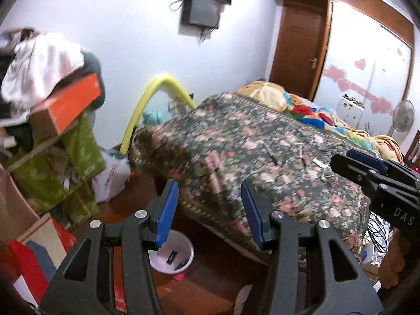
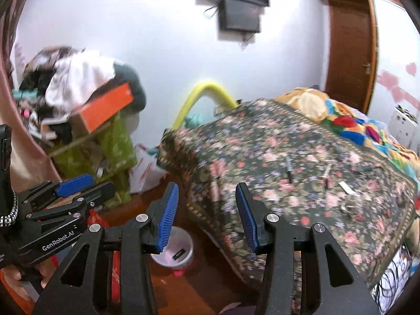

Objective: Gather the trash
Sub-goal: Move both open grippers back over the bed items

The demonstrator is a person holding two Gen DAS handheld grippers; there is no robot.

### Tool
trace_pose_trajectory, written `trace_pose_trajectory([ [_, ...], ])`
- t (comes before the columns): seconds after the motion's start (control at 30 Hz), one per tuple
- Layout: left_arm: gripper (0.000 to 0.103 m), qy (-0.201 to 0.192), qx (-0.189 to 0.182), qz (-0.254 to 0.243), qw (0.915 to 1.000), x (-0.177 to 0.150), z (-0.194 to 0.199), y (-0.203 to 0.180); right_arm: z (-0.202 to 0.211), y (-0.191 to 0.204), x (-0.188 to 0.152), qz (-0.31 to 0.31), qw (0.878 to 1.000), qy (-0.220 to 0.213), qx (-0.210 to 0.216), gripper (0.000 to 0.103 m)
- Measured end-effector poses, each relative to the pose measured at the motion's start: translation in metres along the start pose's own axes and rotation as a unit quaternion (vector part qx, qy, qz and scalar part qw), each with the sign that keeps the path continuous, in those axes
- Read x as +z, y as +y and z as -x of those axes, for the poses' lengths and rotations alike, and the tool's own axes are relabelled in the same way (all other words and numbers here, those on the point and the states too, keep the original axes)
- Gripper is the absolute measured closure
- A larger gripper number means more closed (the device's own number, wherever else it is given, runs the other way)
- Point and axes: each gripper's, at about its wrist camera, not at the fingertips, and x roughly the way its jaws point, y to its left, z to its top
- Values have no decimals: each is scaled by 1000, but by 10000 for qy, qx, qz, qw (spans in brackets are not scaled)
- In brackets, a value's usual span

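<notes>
Several small scraps of trash [image 1: 304, 157] lie on the floral bedspread [image 1: 236, 136]; they also show in the right wrist view [image 2: 328, 176]. A white bin [image 1: 181, 252] stands on the floor by the bed's near corner with a few dark scraps inside; it shows in the right wrist view too [image 2: 183, 246]. My left gripper [image 1: 208, 210] is open and empty above the bin and the bed corner. My right gripper [image 2: 206, 212] is open and empty, also above the bed corner. The right gripper shows at the right of the left wrist view [image 1: 372, 168].
A cluttered shelf with clothes, an orange box [image 1: 71, 105] and green bags [image 1: 65, 162] stands at left. A yellow tube [image 1: 147, 99] arches behind the bed. A white plastic bag [image 1: 113, 176] lies on the wooden floor. A wooden door [image 1: 299, 47] and a fan [image 1: 404, 115] are beyond.
</notes>
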Motion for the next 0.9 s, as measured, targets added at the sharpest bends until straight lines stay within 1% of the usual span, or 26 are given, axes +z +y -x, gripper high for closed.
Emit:
trace_pose_trajectory([
  [0.03, 51, -29, -63, -54, 10000, 2, 2, -8, 7, -9, 1, -74, 9999, -72, -79, 61],
  [0.1, 43, -55, -270, -89, 9996, 7, 4, -25, 19, -25, 2, -202, 9994, -170, -222, 61],
  [0.2, 39, -92, -515, -189, 9984, 12, 2, -54, 38, -50, 1, -346, 9971, -315, -606, 61],
  [0.27, 35, -113, -591, -317, 9977, 17, -3, -73, 47, -69, 1, -397, 9942, -370, -925, 55],
  [0.33, 34, -132, -711, -409, 9965, 22, -11, -93, 56, -89, 1, -472, 9902, -442, -1238, 35],
  [0.37, 34, -114, -785, -450, 9958, 24, -16, -102, 61, -101, 0, -542, 9876, -496, -1388, 33],
  [0.47, 34, 22, -1034, -558, 9931, 30, -32, -133, 71, -131, -1, -684, 9817, -522, -1702, 31],
  [0.57, 34, 121, -1209, -717, 9900, 34, -51, -165, 77, -162, -3, -829, 9773, -465, -1896, 30],
  [0.73, 34, 328, -1422, -963, 9846, 35, -85, -211, 80, -208, -14, -1136, 9696, -336, -2140, 30],
  [0.9, 34, 612, -1564, -1151, 9790, 31, -132, -250, 72, -251, -32, -1378, 9636, -64, -2290, 30],
])
